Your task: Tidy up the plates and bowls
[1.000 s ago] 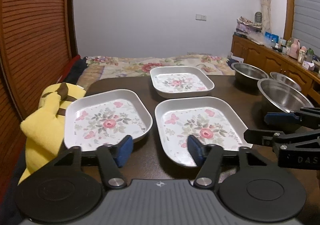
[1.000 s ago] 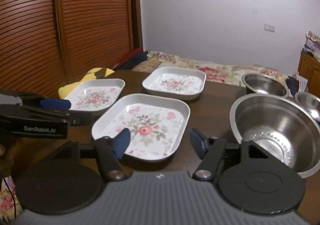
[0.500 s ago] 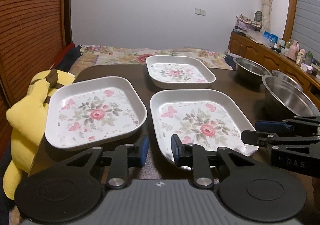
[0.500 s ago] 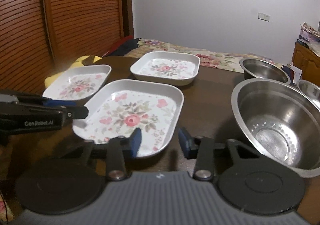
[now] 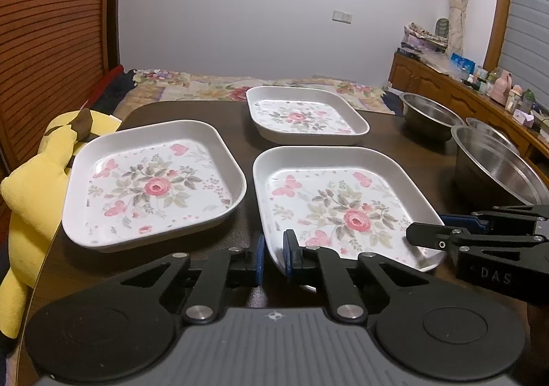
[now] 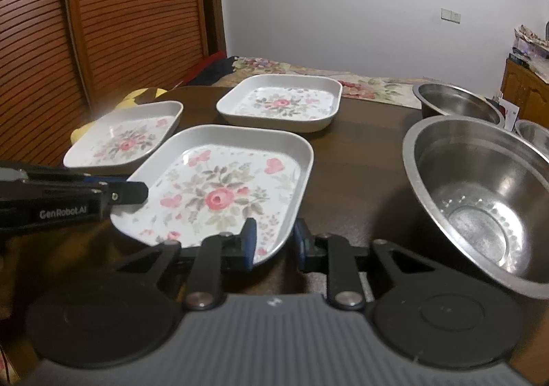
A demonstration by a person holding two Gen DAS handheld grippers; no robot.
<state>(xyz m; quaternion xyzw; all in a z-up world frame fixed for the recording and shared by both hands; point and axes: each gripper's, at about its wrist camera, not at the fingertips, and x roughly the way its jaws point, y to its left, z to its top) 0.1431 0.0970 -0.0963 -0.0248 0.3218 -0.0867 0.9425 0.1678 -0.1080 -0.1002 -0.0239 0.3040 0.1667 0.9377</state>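
White melamine plates with a rose print, three in all, lie on a dark table (image 5: 394, 132). The near plate (image 5: 339, 204) is the one being handled; the left plate (image 5: 154, 183) lies just beside it and the far plate (image 5: 302, 114) sits apart behind. Three steel bowls stand at the right: the big bowl (image 6: 480, 186) nearest, a mid bowl (image 6: 456, 104) behind it, and a small bowl (image 6: 535, 135) at the frame edge.

Left gripper (image 5: 272, 260): jaws pressed together on the near plate's left front corner, rim between the pads. Right gripper (image 6: 272, 241): jaws closing, with the plate's right front corner rim between them; whether both pads already bear on the rim cannot be told for certain, though the gap looks nearly taken up.

Judged risks from this state:
- Both grips sit on the front edge only. Lifting would lever the far edge down, so the plate may pivot in the pads or drag on the table.
- The rim is smooth and sloped; a shallow bite may slip off.
- Unequal lift between the hands would twist the plate and loosen one grip.
- A swing left could strike the left plate; a swing right, the big bowl.
- The yellow plush (image 5: 37, 180) at the table's left edge leaves little margin there.
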